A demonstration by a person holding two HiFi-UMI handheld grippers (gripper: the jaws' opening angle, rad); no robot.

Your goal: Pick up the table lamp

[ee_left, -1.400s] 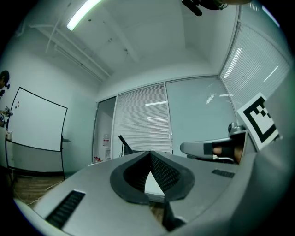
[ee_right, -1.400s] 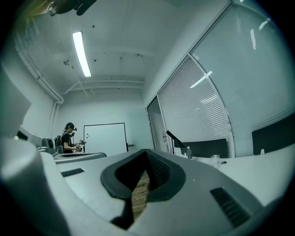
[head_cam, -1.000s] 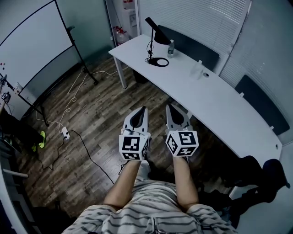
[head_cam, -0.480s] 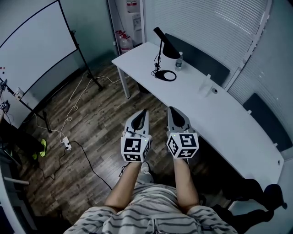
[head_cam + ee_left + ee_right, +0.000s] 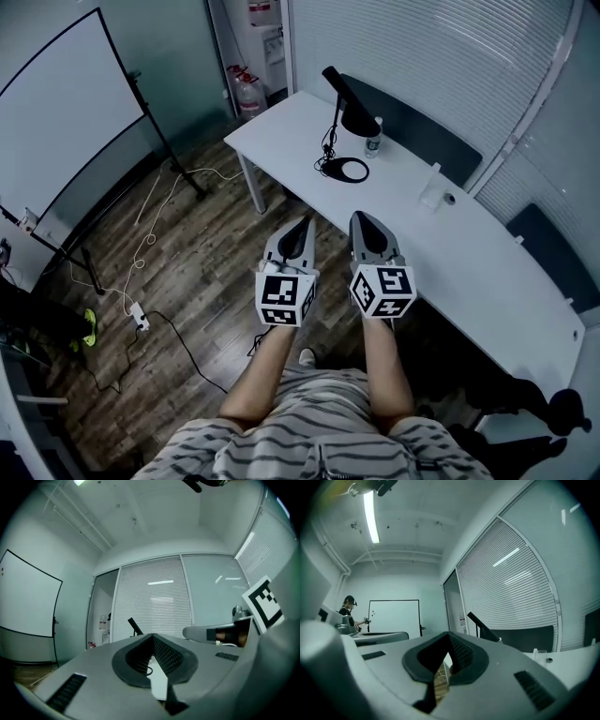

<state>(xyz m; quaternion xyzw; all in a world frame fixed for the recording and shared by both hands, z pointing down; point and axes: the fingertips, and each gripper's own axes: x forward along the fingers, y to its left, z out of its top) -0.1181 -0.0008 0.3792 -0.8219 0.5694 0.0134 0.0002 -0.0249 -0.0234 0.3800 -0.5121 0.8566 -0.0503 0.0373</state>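
Wood-plank floor, dark, with a white power strip and loose cables lying on it at the left.

- Whiteboard: on a black stand, far left, well apart from the tabletop.
- Tabletop: long, white, running from upper centre to lower right, backed by slatted blinds.
- Table lamp: black, upright near the far left end of the tabletop. It has a ring-shaped base, a thin stem and an angled head, and its cord is bunched beside the base. Nothing touches it. It also shows as a dark slanted bar beyond both sets of tongs in the gripper views.
- Bottle: small and clear, just beside the lamp on its right.
- Small clear item: further right along the tabletop; its kind cannot be made out.
- Left tongs: held level over the floor, short of the tabletop edge and pointing toward the lamp. The jaws are together at the tip with nothing between them.
- Right tongs: alongside the left pair and parallel to it, near the tabletop edge. The jaws are likewise together and empty.
- Person: standing far off near the whiteboard, in the right gripper view.
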